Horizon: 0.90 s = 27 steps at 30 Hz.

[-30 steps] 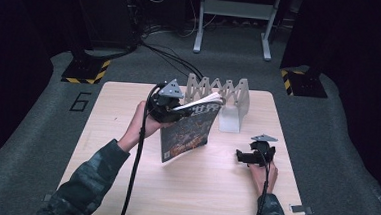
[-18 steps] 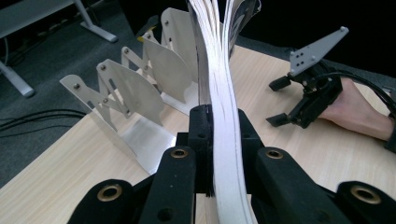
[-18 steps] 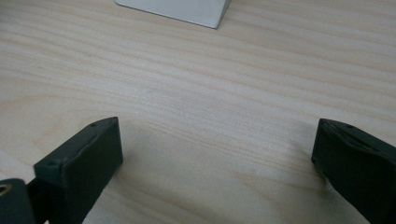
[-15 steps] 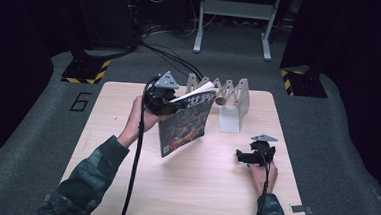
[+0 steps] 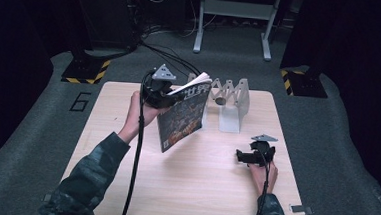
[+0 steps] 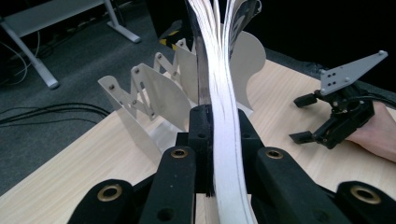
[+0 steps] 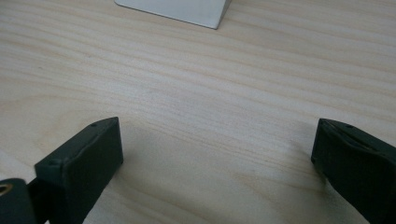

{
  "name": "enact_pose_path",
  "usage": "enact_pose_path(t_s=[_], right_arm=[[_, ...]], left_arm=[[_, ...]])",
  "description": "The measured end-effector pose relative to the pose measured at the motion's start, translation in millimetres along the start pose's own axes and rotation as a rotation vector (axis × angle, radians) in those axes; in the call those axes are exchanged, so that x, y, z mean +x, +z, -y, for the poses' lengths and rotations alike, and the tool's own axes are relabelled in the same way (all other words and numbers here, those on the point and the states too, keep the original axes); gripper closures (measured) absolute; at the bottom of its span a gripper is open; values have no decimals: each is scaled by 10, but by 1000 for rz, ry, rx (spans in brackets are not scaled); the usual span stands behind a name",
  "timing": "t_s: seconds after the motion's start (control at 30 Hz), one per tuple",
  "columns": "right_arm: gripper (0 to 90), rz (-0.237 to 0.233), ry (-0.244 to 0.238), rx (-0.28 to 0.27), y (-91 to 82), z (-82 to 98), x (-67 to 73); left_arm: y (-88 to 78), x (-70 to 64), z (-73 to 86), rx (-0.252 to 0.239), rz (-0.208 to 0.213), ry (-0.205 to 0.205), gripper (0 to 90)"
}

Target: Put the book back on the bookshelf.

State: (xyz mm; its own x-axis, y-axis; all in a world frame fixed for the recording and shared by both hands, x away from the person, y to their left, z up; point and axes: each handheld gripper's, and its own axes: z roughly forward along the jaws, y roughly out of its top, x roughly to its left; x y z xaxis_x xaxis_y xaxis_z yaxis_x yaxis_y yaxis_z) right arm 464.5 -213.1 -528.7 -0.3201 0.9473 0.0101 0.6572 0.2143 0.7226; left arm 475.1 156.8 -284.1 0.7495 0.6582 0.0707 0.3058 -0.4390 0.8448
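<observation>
Above the far left part of a pale wooden table (image 5: 183,187), the left gripper (image 5: 162,93) is clamped on the upper edge of a magazine (image 5: 180,122), which hangs in the air, cover toward the camera, just beside a white accordion-style file rack (image 5: 229,97). Thin and floppy, the magazine looks light; its pages fan apart, so a grip near the spine would likely steady it best. The right gripper (image 5: 250,156) rests low on the table, jaws spread wide and empty.

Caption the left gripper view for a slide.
Left gripper clamps a magazine before the rack.
</observation>
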Motion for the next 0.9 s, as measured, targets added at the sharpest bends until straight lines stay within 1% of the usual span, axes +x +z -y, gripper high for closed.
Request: enact_pose_path(t_s=[0.27,0.37,0.5,0.57,0.63,0.87,0.9], right_arm=[[17,-1,-1,0,0,-1,-2],[18,-1,-1,1,-1,-1,-3],[19,1,2,2,-3,-1,-1],[19,0,0,3,-3,0,-2],[20,1,4,2,-3,0,-2],[23,2,9,0,-3,-1,-1],[23,2,10,-1,-3,-1,-1]], left_arm=[[46,112,-14,-13,-41,-40,823],[71,138,-26,-17,-46,-57,823],[113,139,-55,-23,-60,-68,823],[130,136,-74,-22,-63,-65,823],[161,133,-82,-35,-73,-86,823],[303,195,-95,-28,-112,-121,823],[317,199,-94,-33,-121,-128,823]])
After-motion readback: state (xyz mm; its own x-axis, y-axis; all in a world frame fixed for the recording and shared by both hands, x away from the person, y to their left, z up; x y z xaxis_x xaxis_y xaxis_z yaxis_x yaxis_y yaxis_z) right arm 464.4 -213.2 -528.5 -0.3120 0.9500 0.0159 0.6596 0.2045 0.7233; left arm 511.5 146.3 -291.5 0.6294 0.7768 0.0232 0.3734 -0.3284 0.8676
